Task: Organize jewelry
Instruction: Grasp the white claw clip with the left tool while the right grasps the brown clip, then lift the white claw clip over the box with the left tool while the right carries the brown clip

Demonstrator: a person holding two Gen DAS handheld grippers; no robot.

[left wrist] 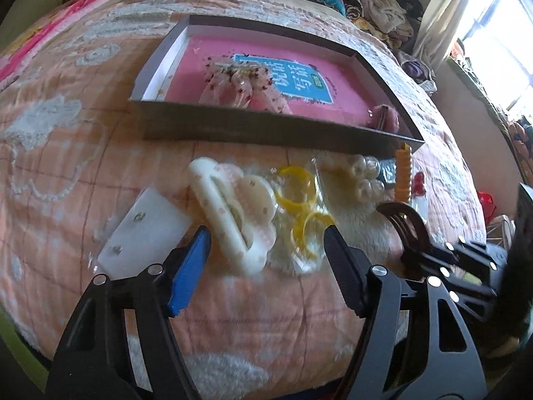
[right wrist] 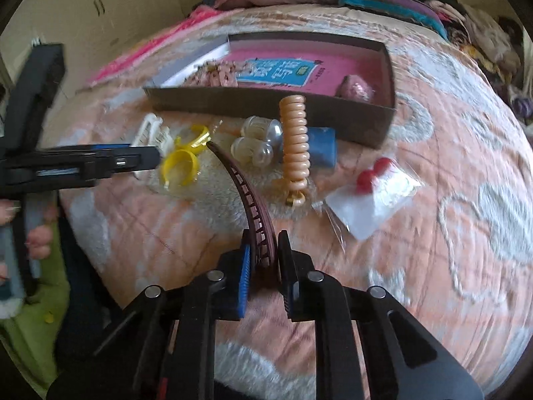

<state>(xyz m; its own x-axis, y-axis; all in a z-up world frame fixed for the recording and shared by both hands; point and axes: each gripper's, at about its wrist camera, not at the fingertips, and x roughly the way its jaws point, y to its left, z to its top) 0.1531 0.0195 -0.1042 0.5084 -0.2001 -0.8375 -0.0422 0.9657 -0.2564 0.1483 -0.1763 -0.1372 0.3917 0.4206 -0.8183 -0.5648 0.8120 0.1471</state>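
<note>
My right gripper (right wrist: 265, 243) is shut on the near end of a dark maroon curved hair comb (right wrist: 248, 196), which arcs away over the bedspread. My left gripper (left wrist: 266, 233) is open; its fingers straddle a white flowered hair clip (left wrist: 233, 213) and a clear bag of yellow rings (left wrist: 299, 206), with no pad pressing that I can see. A shallow grey box (left wrist: 266, 133) lies just beyond, holding a pink book, a floral scrunchie (left wrist: 240, 83) and a pink pompom (left wrist: 383, 118). In the left wrist view the right gripper (left wrist: 433, 256) holds the comb (left wrist: 406, 220) at the right.
An orange spiral hair tie (right wrist: 294, 140), clear pearl-like beads (right wrist: 256, 143), a blue object (right wrist: 321, 146) and a bag with red beads (right wrist: 369, 180) lie near the box. A white card (left wrist: 143, 233) lies left of the clip. Piled clothes line the far side of the bed.
</note>
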